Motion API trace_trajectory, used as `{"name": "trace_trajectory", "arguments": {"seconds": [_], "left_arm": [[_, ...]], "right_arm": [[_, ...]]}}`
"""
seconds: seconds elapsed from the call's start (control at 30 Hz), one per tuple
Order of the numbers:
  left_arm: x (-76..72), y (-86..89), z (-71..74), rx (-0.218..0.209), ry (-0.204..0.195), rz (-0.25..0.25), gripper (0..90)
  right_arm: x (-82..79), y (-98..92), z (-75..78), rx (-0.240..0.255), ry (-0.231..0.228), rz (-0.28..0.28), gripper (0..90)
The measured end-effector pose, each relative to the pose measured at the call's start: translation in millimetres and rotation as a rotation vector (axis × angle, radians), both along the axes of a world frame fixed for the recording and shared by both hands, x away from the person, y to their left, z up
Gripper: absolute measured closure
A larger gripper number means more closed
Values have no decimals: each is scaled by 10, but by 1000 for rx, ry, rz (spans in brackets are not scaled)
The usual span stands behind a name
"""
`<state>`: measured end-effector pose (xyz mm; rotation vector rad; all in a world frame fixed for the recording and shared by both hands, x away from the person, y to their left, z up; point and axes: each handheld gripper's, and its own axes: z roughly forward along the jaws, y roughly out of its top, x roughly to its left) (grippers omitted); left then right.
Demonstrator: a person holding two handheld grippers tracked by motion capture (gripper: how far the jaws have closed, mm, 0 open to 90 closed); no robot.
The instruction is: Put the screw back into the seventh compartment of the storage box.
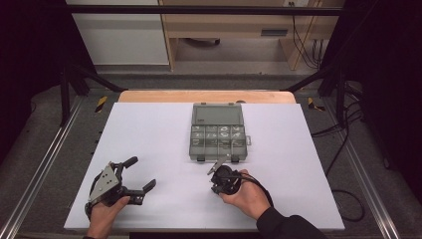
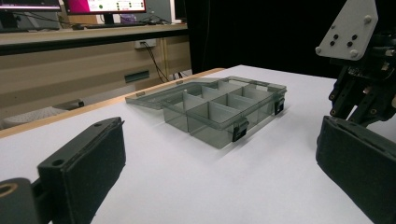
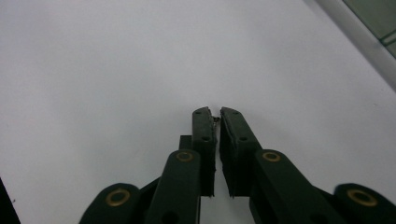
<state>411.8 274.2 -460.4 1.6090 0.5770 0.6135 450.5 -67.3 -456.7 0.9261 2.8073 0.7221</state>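
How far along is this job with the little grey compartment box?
Already done: the organizer box lies open on the white table, its lid flat behind it, with small parts in some compartments. In hand: the right tool has its jaws closed just in front of the box, with a tiny speck at their tips, too small to identify. The left tool waits open, apart from the box. Left: presumably placing that piece and closing the lid.

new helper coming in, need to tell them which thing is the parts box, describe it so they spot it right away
Start from the white table top. At its middle, toward the far edge, lies the parts box: a flat, smoky grey see-through case, its lid swung open to the far side, its tray split into small compartments. Nothing else lying on the white surface is see-through or divided.
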Motion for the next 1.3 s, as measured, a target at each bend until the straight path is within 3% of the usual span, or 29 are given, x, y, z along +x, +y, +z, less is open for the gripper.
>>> {"name": "trace_trajectory", "arguments": {"seconds": [0.2, 0.5, 1.1, 1.3], "left_arm": [[0, 2, 1, 0, 3, 0, 14], [1, -1, 1, -10, 4, -2, 14], [0, -5, -3, -6, 7, -5, 14], [1, -5, -3, -6, 7, -6, 14]], "right_arm": [[19, -22, -4, 16, 3, -7, 877], [103, -110, 73, 42, -36, -34, 878], [380, -389, 371, 128, -134, -138, 878], [486, -432, 474, 135, -165, -163, 878]]}}
